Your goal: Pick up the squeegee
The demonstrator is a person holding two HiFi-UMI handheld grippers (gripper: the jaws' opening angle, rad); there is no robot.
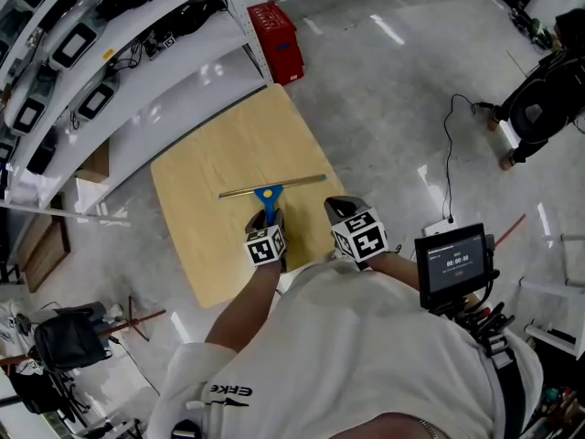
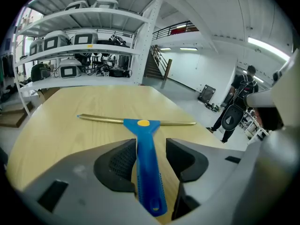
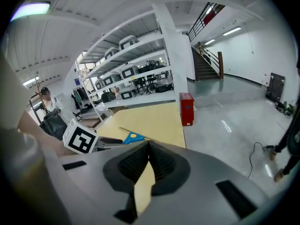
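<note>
"ERKE" upside down on white sleeve (image 1: 226, 390).

a lab or workshop hall: white racks (image 2: 146, 41) of devices (image 2: 70, 71), polished grey floor (image 1: 393, 108), a staircase (image 3: 206, 64).

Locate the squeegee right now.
Head view, centre of the wooden table: the squeegee lies flat, blue handle between the open left gripper's jaws, right gripper just right of it.

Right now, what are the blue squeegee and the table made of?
Squeegee handle: looks like blue plastic, smooth, with textured grip edges.
Blade bar: probably metal; thin, straight, with a brass-coloured shine.
Table top: pale wood grain, matte; real wood or laminate, cannot tell.
</note>
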